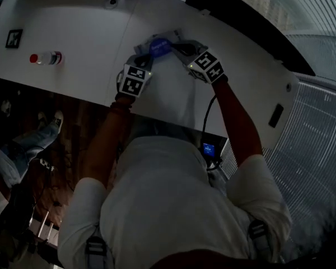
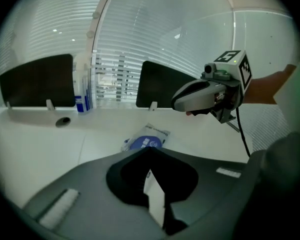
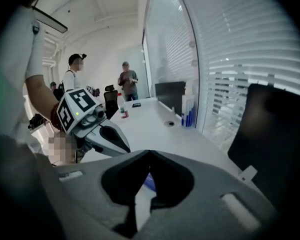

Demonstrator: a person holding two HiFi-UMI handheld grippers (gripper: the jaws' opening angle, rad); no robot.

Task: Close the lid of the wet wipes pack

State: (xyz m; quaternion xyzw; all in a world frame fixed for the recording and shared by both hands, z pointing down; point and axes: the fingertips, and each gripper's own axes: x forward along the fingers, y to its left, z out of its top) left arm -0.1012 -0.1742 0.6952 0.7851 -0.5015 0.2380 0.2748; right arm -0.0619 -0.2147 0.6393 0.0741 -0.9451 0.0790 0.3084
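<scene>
**Two closed grippers meet over a wipes pack on a white table**

The pack (image 1: 159, 45) lies flat on the table (image 1: 73, 32), between the tips of both grippers, with its blue oval lid facing up. Its long axis seems to run from one gripper to the other. The left gripper (image 1: 147, 58) points at the pack's near left end. In its own view the jaws are pressed together at the tips and hold nothing, and the pack (image 2: 146, 139) sits just ahead of them. The right gripper (image 1: 178, 46) comes in from the right end. Its jaws are also together and empty, and a sliver of blue shows beneath them, so it is probably the one right over the lid. Whether the lid is raised cannot be made out.

Bare table stretches to the left as far as a small bottle (image 1: 45, 58), well apart. The table's far edge and dark panels lie beyond the pack.
</scene>
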